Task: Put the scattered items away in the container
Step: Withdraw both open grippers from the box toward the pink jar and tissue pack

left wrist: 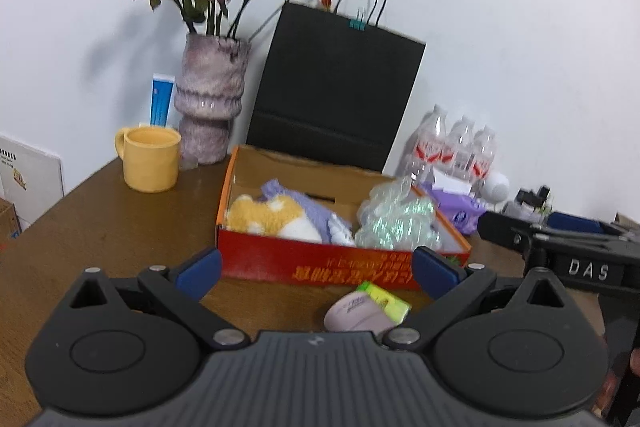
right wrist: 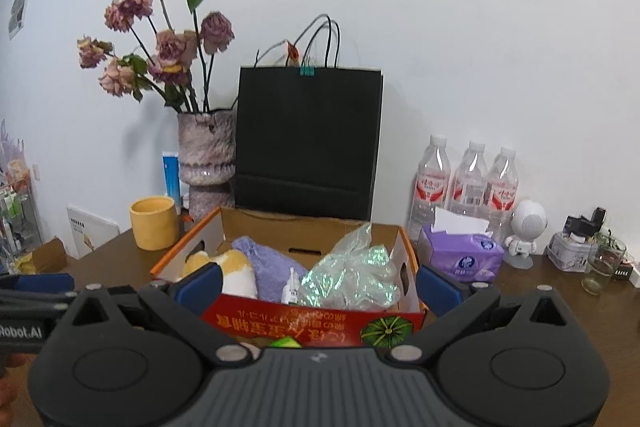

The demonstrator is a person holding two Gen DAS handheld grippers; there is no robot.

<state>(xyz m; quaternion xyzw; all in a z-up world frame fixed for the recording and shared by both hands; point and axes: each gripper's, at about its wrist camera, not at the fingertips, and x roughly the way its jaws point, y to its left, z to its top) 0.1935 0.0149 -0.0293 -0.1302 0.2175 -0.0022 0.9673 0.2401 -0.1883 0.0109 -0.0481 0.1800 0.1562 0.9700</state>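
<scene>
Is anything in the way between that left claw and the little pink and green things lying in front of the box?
Nothing visible. The open left gripper hangs right over the pink item and green packet, before the box.

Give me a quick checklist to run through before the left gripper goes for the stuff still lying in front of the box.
1. Left gripper open and holding nothing: ok.
2. Right gripper open and holding nothing: ok.
3. Targets in view: a pale pink item and a green packet lie on the table in front of the box: ok.
4. The two targets apart from each other: not ok, they touch.
5. Room in the red box: cannot tell; plush toy and crinkled plastic bag already fill much of it.
6. Right gripper out of the left's path: ok, off to the side.
</scene>
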